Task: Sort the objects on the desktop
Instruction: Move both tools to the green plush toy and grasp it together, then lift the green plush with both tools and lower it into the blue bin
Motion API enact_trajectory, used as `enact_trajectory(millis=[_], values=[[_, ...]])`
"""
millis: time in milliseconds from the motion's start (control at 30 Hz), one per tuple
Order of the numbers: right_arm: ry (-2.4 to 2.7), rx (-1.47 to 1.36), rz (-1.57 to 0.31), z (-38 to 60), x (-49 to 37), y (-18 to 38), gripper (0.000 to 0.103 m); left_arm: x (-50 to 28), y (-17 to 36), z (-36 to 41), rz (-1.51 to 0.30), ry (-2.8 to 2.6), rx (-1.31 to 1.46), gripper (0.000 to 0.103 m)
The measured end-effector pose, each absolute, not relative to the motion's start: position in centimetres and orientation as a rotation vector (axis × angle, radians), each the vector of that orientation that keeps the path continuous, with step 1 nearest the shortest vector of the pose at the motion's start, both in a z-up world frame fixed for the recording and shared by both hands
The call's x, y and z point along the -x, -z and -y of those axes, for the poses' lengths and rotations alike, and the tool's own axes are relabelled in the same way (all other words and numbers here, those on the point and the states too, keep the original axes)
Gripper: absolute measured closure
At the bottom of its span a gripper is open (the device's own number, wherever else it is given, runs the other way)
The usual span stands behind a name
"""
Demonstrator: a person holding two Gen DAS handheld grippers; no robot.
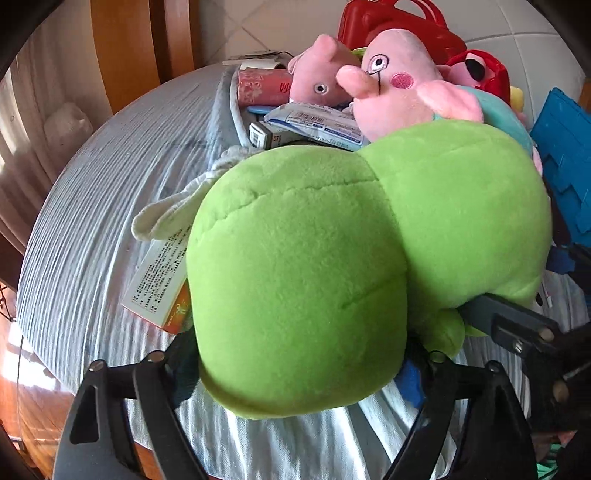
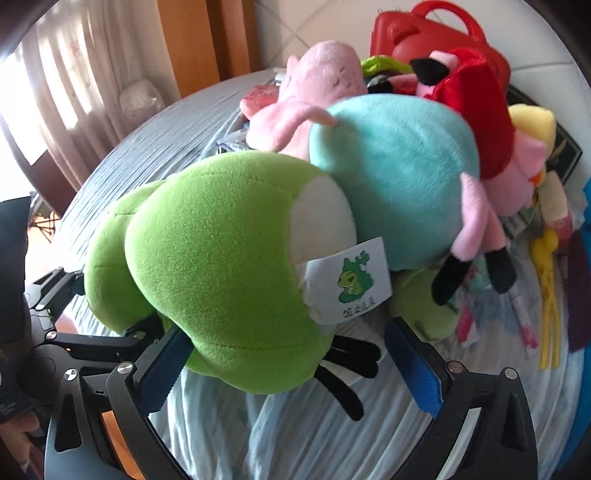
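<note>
two grippers closing in on one big green plush frog [image 1: 332, 266], lying on a striped cloth [image 1: 92, 221] at the near edge of a toy pile.

left wrist view: frog body filling the frame, between wide-set arms of the left gripper [image 1: 299, 373]; fingertips hidden under the plush, so pad contact can't be told. behind it, pink pig plush [image 1: 391, 96], smaller pink pig [image 1: 321, 74], a wipes pack [image 1: 317, 122], a red case [image 1: 391, 26]. printed box [image 1: 159, 280] tucked under frog's left side. right gripper's finger reaching in from the right, up against frog's lower edge.

right wrist view: right gripper [image 2: 288, 365] with fingers wide apart; blue pad [image 2: 162, 369] on one side against the green fabric, other pad [image 2: 413, 365] clear of it, so no clamp yet. frog's white paper tag [image 2: 351, 280] and black-toed foot [image 2: 347, 369] between the fingers. teal plush [image 2: 399, 170] pressed against frog's far side.

judged soft, light, bulky, squashy; likely to sag from a single pinch. best taken w/ both grippers on opposite flanks of the body, not by tag or foot.
</note>
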State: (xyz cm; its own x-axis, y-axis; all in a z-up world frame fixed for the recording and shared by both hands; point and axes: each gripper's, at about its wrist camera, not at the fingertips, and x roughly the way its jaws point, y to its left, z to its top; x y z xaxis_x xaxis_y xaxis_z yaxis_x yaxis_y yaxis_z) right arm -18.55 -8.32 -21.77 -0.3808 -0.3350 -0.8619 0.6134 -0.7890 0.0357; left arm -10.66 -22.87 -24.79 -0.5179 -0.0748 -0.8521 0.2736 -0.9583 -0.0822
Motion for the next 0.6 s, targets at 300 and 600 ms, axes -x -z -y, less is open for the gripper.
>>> enact_trajectory(millis=[300, 600], values=[[2.169, -1.144, -0.404, 7.7, 14.9, 18.2, 0.044, 6.8, 20.4, 21.4, -0.222, 2.604, -1.271, 0.032], [2.262, -0.943, -0.317, 6.3, 12.7, 11.3, 0.044, 5.8, 13.1, 20.9, -0.124, 2.730, -1.034, 0.032]])
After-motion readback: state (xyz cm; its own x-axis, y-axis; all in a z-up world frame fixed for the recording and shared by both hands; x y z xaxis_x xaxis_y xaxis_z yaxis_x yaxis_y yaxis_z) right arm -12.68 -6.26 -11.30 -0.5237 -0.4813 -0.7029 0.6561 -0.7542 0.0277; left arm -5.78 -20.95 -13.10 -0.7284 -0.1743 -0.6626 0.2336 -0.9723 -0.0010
